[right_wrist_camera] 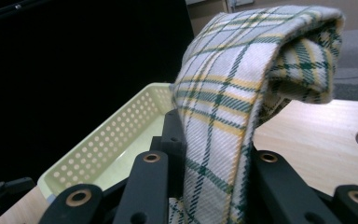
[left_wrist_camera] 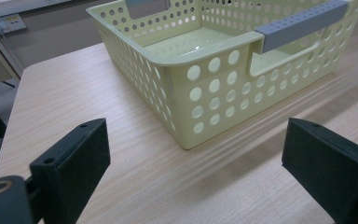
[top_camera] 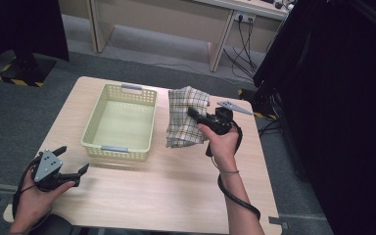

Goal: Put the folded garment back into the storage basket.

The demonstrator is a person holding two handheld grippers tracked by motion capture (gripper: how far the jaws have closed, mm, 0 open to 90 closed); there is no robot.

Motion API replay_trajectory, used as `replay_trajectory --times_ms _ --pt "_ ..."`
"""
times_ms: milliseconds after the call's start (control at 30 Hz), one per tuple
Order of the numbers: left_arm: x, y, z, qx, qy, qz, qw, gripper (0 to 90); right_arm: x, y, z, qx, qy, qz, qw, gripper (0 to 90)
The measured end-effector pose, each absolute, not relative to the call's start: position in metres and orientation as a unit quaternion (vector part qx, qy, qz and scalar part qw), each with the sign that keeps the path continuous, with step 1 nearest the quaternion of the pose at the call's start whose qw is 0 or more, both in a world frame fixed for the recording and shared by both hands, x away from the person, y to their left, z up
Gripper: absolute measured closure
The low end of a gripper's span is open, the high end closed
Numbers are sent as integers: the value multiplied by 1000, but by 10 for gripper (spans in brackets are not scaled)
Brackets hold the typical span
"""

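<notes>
Right tongs [right_wrist_camera: 214,186] clamp plaid cloth [right_wrist_camera: 242,84] (close-up shows folds); left tongs [top_camera: 73,159] gape empty.

The left gripper [left_wrist_camera: 200,172] has its two black jaws spread wide apart, with nothing between them, low over the light wooden table [left_wrist_camera: 74,98]. Ahead of the jaws stands a pale yellow-green plastic basket [left_wrist_camera: 205,88] with round holes in its walls. Its near handle is a grey bar [left_wrist_camera: 300,24]. The inside of the basket looks empty.
</notes>
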State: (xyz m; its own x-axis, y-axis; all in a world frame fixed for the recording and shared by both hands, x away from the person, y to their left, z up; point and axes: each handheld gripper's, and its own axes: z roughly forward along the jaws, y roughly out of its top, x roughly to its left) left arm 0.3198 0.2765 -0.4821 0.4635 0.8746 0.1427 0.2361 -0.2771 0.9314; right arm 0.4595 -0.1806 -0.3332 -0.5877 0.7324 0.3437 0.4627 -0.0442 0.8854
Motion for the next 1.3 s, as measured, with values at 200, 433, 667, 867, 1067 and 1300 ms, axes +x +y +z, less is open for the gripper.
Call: replay_trajectory --times_ms 200,433,667,867,1067,1300 --pt "320 276 -482 720 385 345 462 70 465 -168 -324 431 680 582 115 758" --pt "320 276 -482 721 384 345 461 71 470 -155 -317 429 675 590 111 758" --pt "320 276 -482 721 385 345 461 72 475 -139 -314 426 672 597 102 758" --pt "320 277 -482 721 385 345 461 72 480 -126 -311 425 671 600 96 758" --pt "320 277 -482 721 385 344 462 73 483 -114 -310 423 671 603 88 758" --pt "320 277 -482 720 386 344 462 74 487 -100 -310 424 671 604 79 758"
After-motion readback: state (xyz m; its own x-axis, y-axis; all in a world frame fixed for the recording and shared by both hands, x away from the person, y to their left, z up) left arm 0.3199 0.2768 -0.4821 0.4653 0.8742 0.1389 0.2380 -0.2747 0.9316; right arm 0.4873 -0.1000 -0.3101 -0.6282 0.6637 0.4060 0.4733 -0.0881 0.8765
